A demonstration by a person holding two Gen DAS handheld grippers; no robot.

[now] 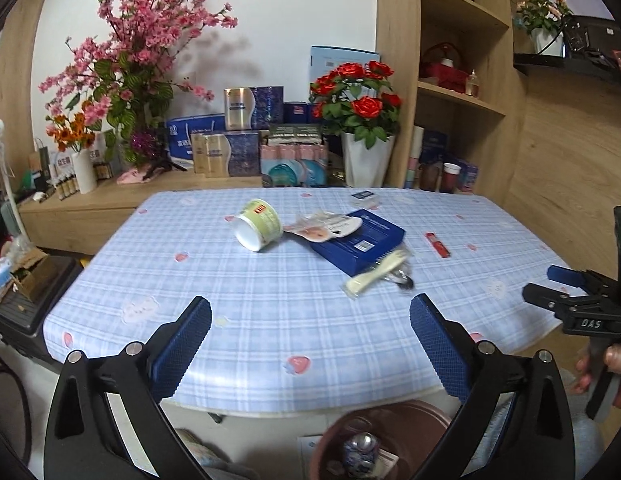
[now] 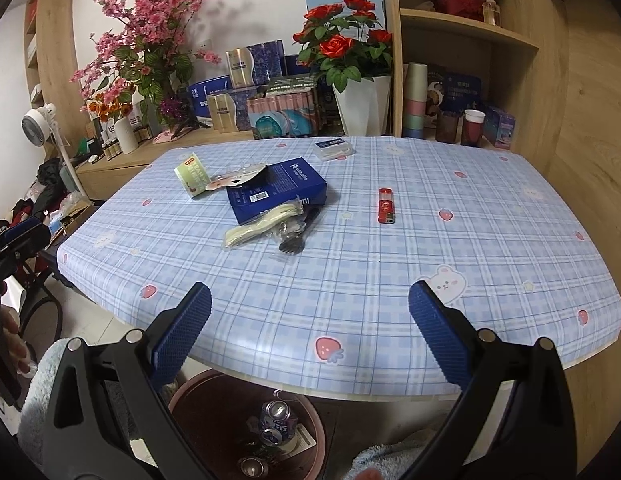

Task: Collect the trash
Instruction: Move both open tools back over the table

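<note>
Both grippers' fingers [image 1: 190, 344] wide apart, empty.

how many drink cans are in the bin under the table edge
3 show in the right wrist view: one can on top, a second just below it, a third at the bin's near side. More may lie hidden underneath.
</note>
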